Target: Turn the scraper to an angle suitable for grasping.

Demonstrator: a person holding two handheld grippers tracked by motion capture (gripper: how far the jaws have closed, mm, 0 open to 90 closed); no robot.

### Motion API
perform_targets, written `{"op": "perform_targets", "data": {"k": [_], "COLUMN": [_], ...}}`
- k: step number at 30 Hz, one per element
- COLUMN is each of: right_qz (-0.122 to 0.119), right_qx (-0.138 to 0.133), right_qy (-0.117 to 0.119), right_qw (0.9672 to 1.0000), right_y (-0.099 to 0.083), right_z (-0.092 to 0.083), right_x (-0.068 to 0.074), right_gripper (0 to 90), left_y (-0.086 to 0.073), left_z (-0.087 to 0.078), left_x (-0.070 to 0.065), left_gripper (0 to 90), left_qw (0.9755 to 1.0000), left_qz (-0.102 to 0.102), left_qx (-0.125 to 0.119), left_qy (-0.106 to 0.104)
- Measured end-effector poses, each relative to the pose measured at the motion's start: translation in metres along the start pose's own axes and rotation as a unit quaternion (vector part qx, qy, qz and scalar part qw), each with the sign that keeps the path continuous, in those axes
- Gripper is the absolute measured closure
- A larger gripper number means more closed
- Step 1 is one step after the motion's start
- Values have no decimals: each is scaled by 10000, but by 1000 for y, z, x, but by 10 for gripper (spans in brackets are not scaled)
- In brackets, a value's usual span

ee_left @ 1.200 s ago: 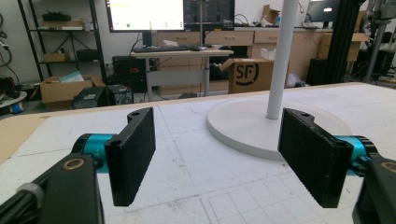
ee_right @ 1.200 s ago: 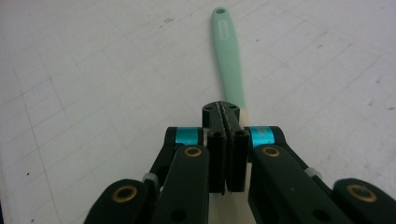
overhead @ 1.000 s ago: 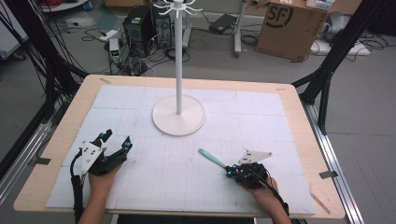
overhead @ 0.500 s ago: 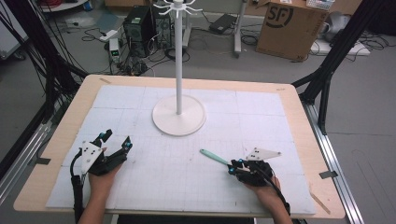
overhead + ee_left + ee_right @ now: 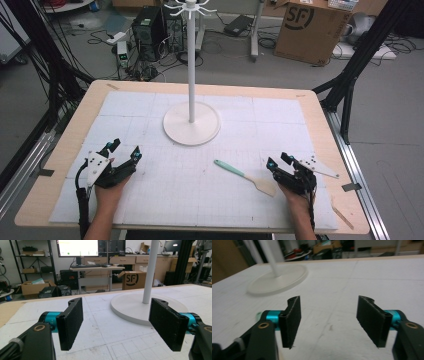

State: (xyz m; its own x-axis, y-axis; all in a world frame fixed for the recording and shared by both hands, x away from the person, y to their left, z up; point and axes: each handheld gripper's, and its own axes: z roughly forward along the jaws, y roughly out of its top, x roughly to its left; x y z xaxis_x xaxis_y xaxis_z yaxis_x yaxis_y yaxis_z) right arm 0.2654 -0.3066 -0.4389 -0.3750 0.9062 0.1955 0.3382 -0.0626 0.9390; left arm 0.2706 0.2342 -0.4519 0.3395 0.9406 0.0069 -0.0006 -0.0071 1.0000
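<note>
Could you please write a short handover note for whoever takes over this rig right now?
Right gripper: open, jaws just opened, nothing between them; it sits right of the spatula.
Left gripper: open, empty, at the table's left front.
Spatula: flat on the mat, mint handle pointing toward the white stand.
Done: spatula released.
Left: apparently hanging it on the stand; that is a guess.

The white stand is cut off at the top edge in the high view, its hooks only partly seen. In the right gripper view the stand's base and the far background are blurred, its pole cropped.
</note>
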Motion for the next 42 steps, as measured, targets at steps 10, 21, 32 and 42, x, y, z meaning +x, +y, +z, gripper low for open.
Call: {"op": "perform_targets", "data": {"k": [10, 21, 32, 42], "right_qz": [104, -423, -535, -743], "right_qx": [-649, -847, -854, -702], "right_qy": [-1282, -1249, -696, -308], "right_qw": [9896, 9876, 9925, 9943], "right_y": [2, -3, -3, -4], "right_z": [-4, 3, 10, 14], "right_x": [-8, -1, 1, 3], "right_gripper": [167, 162, 167, 166], "left_y": [0, 0, 0, 0], "left_z": [0, 0, 0, 0], "left_x": [0, 0, 0, -1], "left_gripper": [280, 281, 270, 265], "left_qw": [10000, 10000, 10000, 10000], "left_qz": [1, 6, -6, 25], "left_qx": [0, -22, -52, -68], "left_qy": [-5, 15, 14, -33]}}
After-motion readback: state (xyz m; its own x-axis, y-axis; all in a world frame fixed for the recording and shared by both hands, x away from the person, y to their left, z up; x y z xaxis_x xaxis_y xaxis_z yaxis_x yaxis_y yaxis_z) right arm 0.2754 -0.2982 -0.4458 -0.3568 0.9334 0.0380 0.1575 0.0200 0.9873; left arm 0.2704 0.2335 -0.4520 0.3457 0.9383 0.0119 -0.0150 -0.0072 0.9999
